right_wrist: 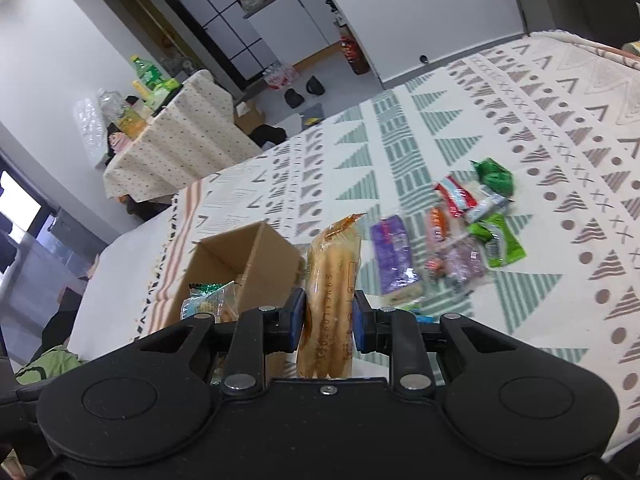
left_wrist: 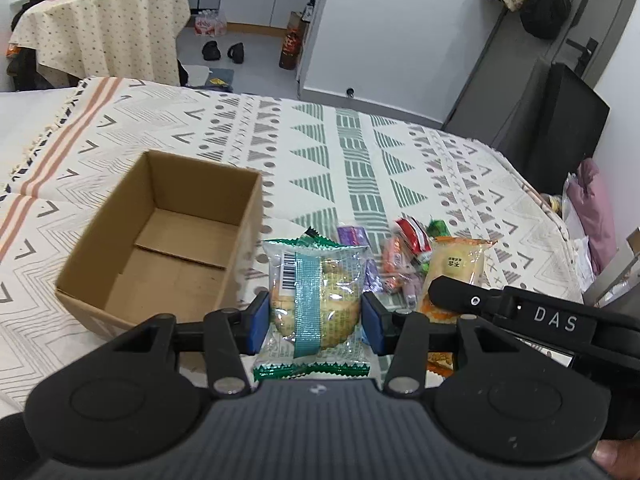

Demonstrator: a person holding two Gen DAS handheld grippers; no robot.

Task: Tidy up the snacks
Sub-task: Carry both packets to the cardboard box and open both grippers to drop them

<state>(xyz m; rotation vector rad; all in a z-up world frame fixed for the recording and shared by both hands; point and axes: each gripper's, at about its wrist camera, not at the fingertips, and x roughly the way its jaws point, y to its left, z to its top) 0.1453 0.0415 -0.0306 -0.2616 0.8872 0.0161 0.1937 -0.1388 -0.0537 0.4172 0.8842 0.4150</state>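
1. Left gripper (left_wrist: pixel 316 322): clenched on a green-edged clear packet (left_wrist: pixel 316 292) holding a pale pastry. The blue pads press both side edges at mid-height. The packet hangs above the cloth, just right of the box's near right corner, not yet over the opening.
2. Right gripper (right_wrist: pixel 329 322): clenched on an orange-wrapped bun (right_wrist: pixel 332 292), held edge-on with its crimped end pointing away. It hangs right of the box, clear of the bed.
3. Step in hand, as judged: carrying both snacks to the box. To do it well, bring each packet fully over the opening before letting go, and lower it close to the floor of the box so that it lies flat. The two grippers are close together, so one should go in at a time.
4. Box (left_wrist: pixel 120 240): open-topped cardboard, standing on the patterned cloth (left_wrist: pixel 352 152). In the left view its floor shows only a loose cardboard flap; no snack is seen inside. The right view shows little of the interior.
5. Loose snacks, right of the box on the cloth: a purple packet (right_wrist: pixel 394 256), a red packet (right_wrist: pixel 454 198), two green packets (right_wrist: pixel 496 176), and pink and orange pieces among them; the blur hides finer detail. These remain to be sorted.
6. Far: a second table (left_wrist: pixel 104 20) with bottles, well apart from the bed.
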